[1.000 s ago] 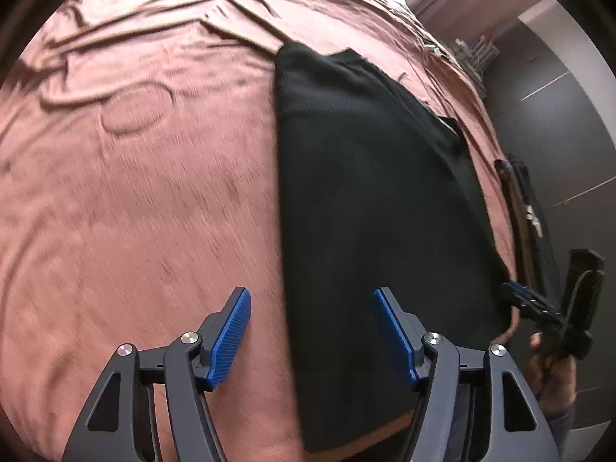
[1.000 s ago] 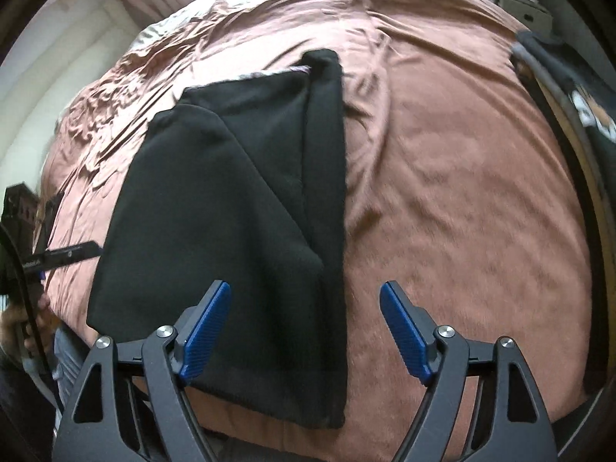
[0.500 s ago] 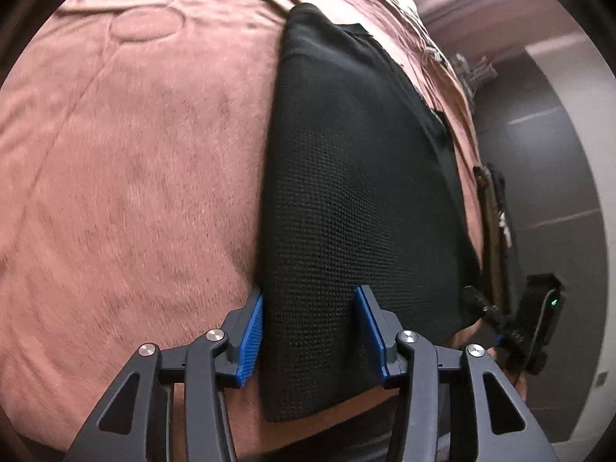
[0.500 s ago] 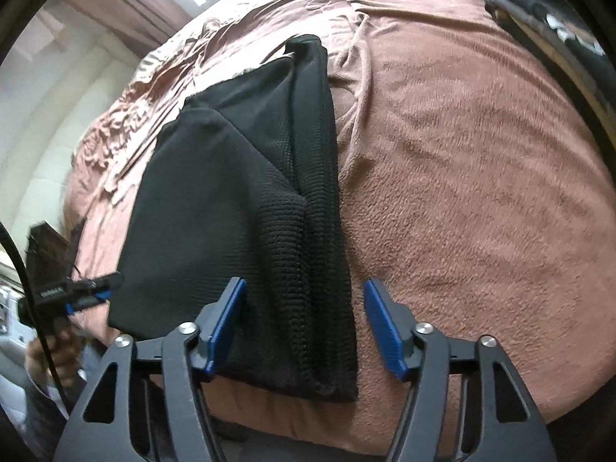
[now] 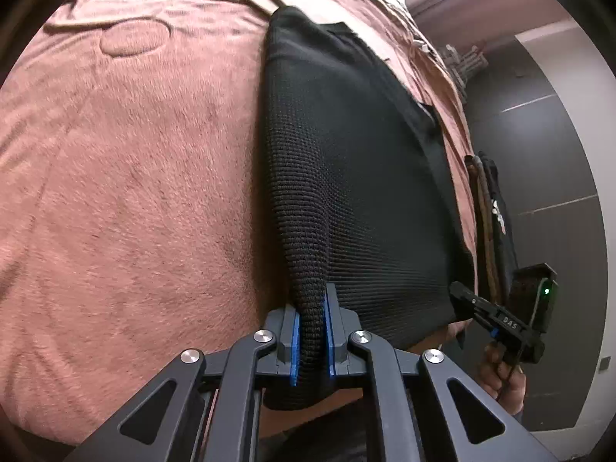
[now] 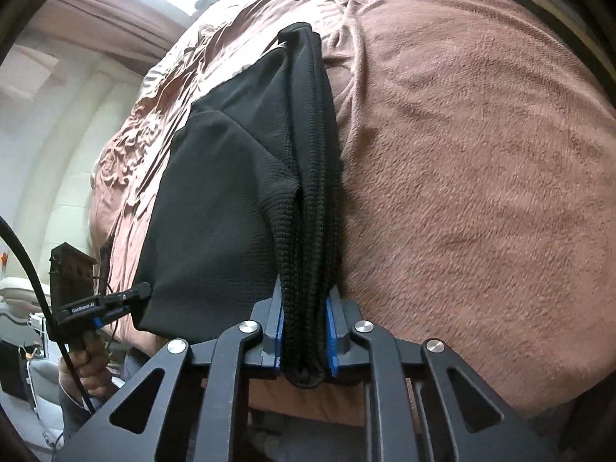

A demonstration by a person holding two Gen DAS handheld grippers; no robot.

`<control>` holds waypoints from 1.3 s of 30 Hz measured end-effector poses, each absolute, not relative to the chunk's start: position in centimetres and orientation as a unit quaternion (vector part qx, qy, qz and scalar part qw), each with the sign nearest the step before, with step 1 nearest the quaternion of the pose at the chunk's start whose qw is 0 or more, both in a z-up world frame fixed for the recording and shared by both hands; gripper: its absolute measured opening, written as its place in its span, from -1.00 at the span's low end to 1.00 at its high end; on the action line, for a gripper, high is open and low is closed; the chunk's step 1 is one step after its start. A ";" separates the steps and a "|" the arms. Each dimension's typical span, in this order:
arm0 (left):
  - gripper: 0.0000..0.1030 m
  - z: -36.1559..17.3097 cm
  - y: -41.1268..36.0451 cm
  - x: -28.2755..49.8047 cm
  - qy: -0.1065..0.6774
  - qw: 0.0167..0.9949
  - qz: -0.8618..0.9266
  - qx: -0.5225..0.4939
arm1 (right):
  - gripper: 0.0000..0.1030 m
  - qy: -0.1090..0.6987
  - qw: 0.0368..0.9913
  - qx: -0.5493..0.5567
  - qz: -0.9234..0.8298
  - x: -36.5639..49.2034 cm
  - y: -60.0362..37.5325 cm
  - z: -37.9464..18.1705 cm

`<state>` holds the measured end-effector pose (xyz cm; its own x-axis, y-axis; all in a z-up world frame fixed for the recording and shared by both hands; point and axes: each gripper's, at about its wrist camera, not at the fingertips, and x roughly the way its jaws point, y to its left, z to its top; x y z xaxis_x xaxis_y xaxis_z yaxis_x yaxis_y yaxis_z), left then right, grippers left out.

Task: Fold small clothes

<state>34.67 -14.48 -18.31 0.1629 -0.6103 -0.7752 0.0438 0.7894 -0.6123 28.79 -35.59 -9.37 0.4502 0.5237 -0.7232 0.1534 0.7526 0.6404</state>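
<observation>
Where the near edge of a brown blanket (image 5: 134, 200) rounds over the bed, a black knitted garment (image 5: 346, 177) is laid lengthwise, running from the near edge toward the far side. It is already folded into a long strip, and in the right wrist view a smoother black panel (image 6: 215, 200) is seen lying to the left of a thicker ribbed fold.

The near left corner of the garment is clenched in the left gripper (image 5: 310, 337): the knit is bunched into a narrow ridge between the blue pads (image 5: 294, 350), which are pressed against it on both sides. The jaws are closed down on the cloth.

The near right corner is gripped by the right gripper (image 6: 306, 333). Several layers of ribbed cloth are squeezed between its blue pads (image 6: 332, 346), and a short rolled end is left hanging below them toward the camera. Its jaws are closing on the fabric.

Each tool is seen from the other camera: the right one at the right edge of the left wrist view, held by a hand (image 5: 500, 377), and the left one at the left edge of the right wrist view, held by a hand (image 6: 82, 369), with a black cable (image 6: 34, 285) running past it.

Other dark clothes (image 5: 496, 208) are lying on the right side of the bed, apart from the garment. The blanket is wrinkled toward the far side.
</observation>
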 end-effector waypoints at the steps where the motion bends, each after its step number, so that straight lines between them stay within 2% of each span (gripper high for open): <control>1: -0.81 -18.1 -14.2 34.6 0.606 0.726 -0.227 -0.234 | -0.76 0.512 0.783 0.332 0.119 28.7 -35.4 -9.4; 23: -0.81 -16.9 -8.6 30.5 0.598 0.736 -0.222 -0.228 | -0.77 0.524 0.776 0.308 0.166 28.7 -30.2 -9.3; 26: -0.76 -17.2 -9.0 30.9 0.606 0.734 -0.218 -0.219 | -0.74 0.530 0.774 0.307 0.164 29.3 -30.3 -9.5; 28: -0.66 -17.4 -9.1 31.2 0.610 0.734 -0.205 -0.217 | -0.68 0.534 0.779 0.289 0.154 29.8 -30.2 -9.3; 29: -0.60 -17.5 -8.8 31.4 0.609 0.735 -0.206 -0.216 | -0.54 0.536 0.780 0.285 0.151 30.1 -30.2 -9.2; 31: -0.12 -17.6 -8.8 31.7 0.605 0.736 -0.210 -0.218 | -0.26 0.531 0.783 0.285 0.155 30.8 -30.3 -9.1; 32: -0.04 -17.6 -8.8 31.9 0.603 0.737 -0.211 -0.221 | -0.02 0.526 0.785 0.287 0.157 31.1 -30.5 -9.0; 33: 0.01 -17.6 -8.7 32.1 0.600 0.739 -0.211 -0.221 | 0.13 0.520 0.788 0.290 0.156 31.5 -30.8 -8.9; 39: 0.01 -17.9 -8.7 34.1 0.595 0.738 -0.213 -0.235 | 0.15 0.504 0.786 0.322 0.157 33.1 -31.8 -9.8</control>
<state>34.08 -8.68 -17.90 0.1999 -0.5948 -0.7787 0.0348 0.7985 -0.6010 33.11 -31.78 -9.81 0.4438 0.5706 -0.6910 0.0782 0.7435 0.6642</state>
